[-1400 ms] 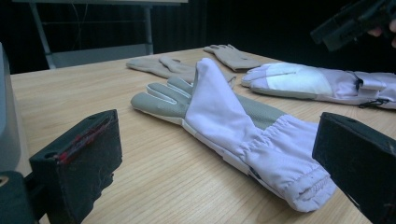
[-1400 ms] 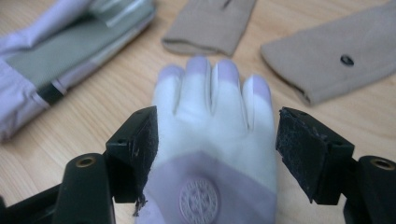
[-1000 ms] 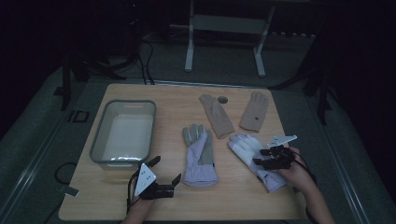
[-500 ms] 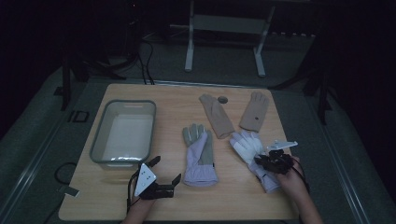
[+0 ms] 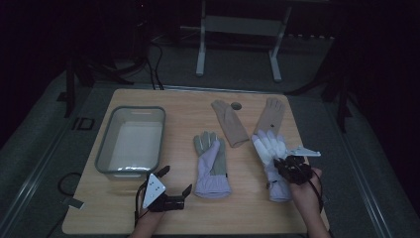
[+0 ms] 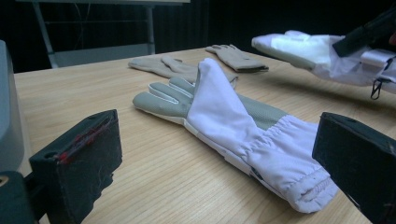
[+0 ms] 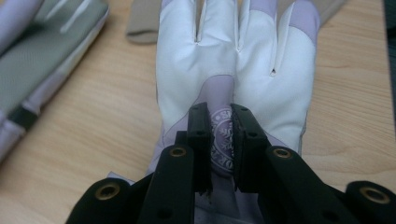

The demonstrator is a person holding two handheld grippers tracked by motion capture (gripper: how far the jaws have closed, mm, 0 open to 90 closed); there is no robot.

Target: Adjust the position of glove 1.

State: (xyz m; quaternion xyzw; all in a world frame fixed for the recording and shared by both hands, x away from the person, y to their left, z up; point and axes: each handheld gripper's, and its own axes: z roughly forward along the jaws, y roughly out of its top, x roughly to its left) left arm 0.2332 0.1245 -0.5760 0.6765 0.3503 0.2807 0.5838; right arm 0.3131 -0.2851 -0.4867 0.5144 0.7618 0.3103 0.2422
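Spanning the scene is a wooden table [image 5: 247, 208]. On its left side stands an empty grey bin [image 5: 130, 141]. Two beige gloves [image 5: 231, 122] lie at the far edge. A lilac-and-grey glove [image 5: 212, 161] lies flat in the middle. On the right, a white-and-lilac glove [image 5: 271, 148] hangs partly lifted, its cuff fabric pinched between the closed jaws of the right gripper [image 7: 220, 140]. Near the front edge, the left gripper [image 5: 176, 186] rests, jaws wide apart, holding nothing.
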